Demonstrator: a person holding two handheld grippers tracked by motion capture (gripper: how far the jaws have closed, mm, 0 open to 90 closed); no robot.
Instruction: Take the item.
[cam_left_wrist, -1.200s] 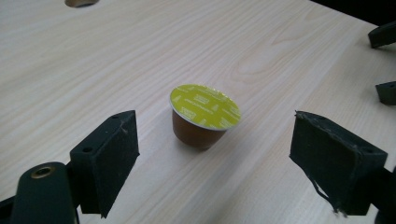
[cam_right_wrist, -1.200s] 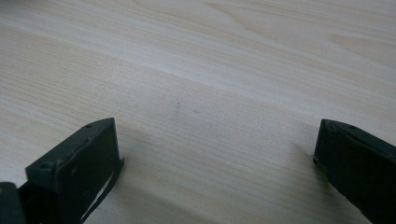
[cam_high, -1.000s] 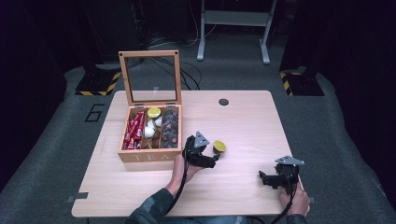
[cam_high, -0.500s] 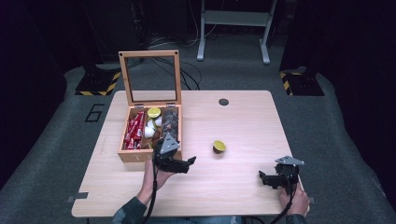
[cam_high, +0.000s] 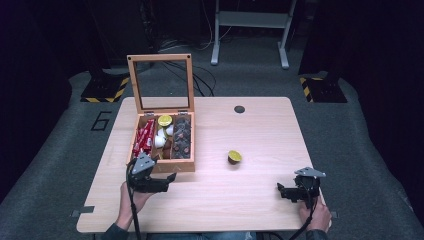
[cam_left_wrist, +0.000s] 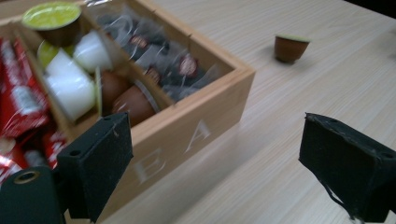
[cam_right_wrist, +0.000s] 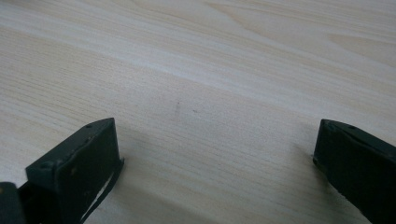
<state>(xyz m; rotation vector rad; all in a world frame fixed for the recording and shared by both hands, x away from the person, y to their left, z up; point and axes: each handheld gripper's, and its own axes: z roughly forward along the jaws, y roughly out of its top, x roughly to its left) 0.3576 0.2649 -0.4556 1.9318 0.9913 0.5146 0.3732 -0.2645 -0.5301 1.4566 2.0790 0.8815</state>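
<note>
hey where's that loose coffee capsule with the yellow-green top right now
In the high view the capsule stands alone on the bare table, just right of the open wooden box and apart from it, about mid-table between the left gripper and right gripper.

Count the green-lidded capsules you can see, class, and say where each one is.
2. One capsule stands alone on the table, right of the wooden box. The other sits in the box's middle compartment, at its far end. More may be hidden beneath.

Brown capsule (cam_high: 234, 157) — green-topped — upright beside open box (cam_high: 162, 165)
</note>
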